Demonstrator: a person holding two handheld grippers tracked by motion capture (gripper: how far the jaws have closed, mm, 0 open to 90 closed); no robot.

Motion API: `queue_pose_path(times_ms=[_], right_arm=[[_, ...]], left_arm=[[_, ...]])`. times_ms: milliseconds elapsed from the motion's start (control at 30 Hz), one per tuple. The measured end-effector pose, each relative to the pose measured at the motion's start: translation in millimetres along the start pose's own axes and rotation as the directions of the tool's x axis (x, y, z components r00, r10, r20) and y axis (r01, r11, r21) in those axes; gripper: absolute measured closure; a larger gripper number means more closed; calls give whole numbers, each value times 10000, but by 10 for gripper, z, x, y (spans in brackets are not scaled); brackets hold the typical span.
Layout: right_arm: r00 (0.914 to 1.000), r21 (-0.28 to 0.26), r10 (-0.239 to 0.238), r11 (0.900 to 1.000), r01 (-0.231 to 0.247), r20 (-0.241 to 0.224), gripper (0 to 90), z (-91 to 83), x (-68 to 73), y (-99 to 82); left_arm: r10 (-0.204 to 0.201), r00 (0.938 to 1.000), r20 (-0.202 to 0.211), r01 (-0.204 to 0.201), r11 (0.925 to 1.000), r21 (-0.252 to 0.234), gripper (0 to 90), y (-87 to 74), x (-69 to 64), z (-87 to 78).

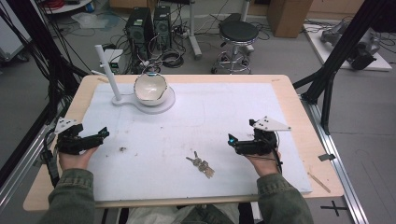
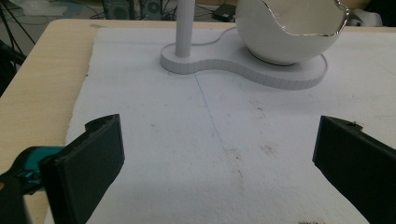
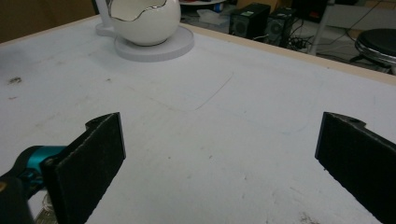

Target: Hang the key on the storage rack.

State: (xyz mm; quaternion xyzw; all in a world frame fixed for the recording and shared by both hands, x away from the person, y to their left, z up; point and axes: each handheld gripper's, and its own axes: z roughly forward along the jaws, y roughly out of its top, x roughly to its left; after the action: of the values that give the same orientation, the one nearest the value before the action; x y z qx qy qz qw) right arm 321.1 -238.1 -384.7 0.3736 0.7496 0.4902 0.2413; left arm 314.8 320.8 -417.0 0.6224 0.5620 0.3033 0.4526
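Note:
A bunch of keys [image 1: 201,165] lies on the white mat [image 1: 196,121] near the front middle. A white egg-shaped bowl [image 1: 150,87] with a jagged gilt rim sits on a white base [image 1: 161,103] that also carries an upright white post [image 1: 107,70], at the back left. The bowl [image 2: 289,32] and post [image 2: 183,28] stand ahead of my left gripper [image 2: 217,163], whose jaws are wide apart with nothing between them. My left gripper [image 1: 95,136] rests at the mat's left edge. My right gripper [image 1: 233,142] sits right of the keys, open and empty; the bowl [image 3: 144,21] lies far ahead.
A small dark speck [image 1: 122,149] marks the mat right of the left gripper. A wooden stick [image 1: 319,182] lies on the table's front right corner. Beyond the table's far edge stand computer towers [image 1: 149,25] and a black stool [image 1: 238,35] on the floor.

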Motion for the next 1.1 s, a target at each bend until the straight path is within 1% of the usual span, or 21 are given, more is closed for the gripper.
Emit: queue_pose_path(times_ms=[333, 467, 733, 767, 867, 1100], right_arm=[[9990, 250, -196, 9995, 207, -413, 6, 62, 116, 16], [9978, 474, -299, 9983, 327, -596, 6, 101, 176, 27], [9964, 695, -392, 9966, 444, -750, 6, 129, 212, 50], [9965, 741, -316, 9966, 373, -769, 6, 129, 217, 57], [9959, 777, -317, 9962, 383, -849, 6, 138, 225, 69], [9937, 1104, -370, 9927, 488, -1058, 6, 196, 298, 92]], left_arm=[[-3, 10000, -6, 3, 10000, 10, 25, 0, 4, 2], [-3, 10000, -2, 3, 10000, 18, 25, 0, 3, 3], [8, 10000, -8, -8, 10000, 11, 25, 1, 1, 5], [21, 10000, -9, -21, 10000, 17, 25, 2, 1, 6], [49, 10000, -8, -49, 10000, 43, 25, 3, 0, 10], [49, 10000, 4, -49, 10000, 42, 25, 2, -2, 11]])
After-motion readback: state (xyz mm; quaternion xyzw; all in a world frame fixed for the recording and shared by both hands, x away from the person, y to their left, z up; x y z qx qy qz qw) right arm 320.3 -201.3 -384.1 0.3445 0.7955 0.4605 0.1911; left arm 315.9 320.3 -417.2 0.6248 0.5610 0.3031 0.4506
